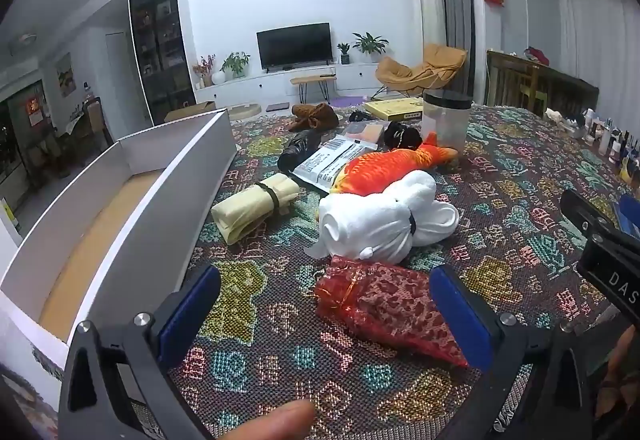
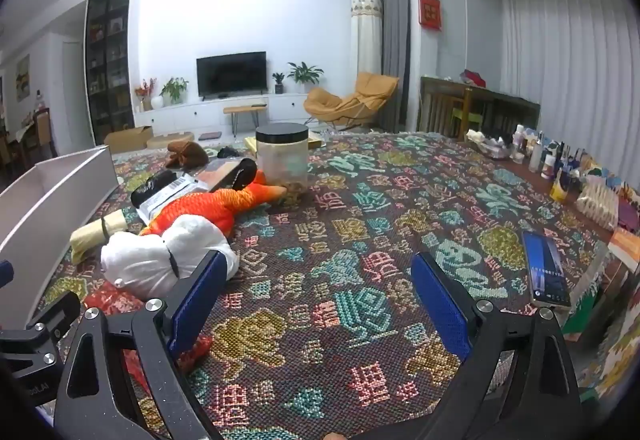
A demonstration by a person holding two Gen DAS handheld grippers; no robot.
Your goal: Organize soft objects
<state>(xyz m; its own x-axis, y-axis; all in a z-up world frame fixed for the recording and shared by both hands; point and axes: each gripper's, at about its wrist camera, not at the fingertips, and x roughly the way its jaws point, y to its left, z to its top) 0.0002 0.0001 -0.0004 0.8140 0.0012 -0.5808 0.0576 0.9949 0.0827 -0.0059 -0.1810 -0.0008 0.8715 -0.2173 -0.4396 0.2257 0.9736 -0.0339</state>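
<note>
A red mesh pouch (image 1: 384,308) lies on the patterned tablecloth between the blue pads of my left gripper (image 1: 326,310), which is open and not touching it. Behind it lie a white bundled cloth (image 1: 384,224), an orange plush fish (image 1: 384,168) and a rolled yellow cloth (image 1: 256,206). An open white box (image 1: 120,208) stands at the left. My right gripper (image 2: 318,304) is open and empty over bare cloth, right of the white bundle (image 2: 160,260) and the fish (image 2: 216,206). The pouch (image 2: 112,300) is partly hidden behind its left finger.
A clear jar with black lid (image 2: 282,160), a printed packet (image 1: 332,162), a black bag (image 1: 298,152) and a brown cloth (image 1: 314,116) lie further back. A phone (image 2: 546,268) lies at the right, with bottles (image 2: 552,160) along the table's right edge.
</note>
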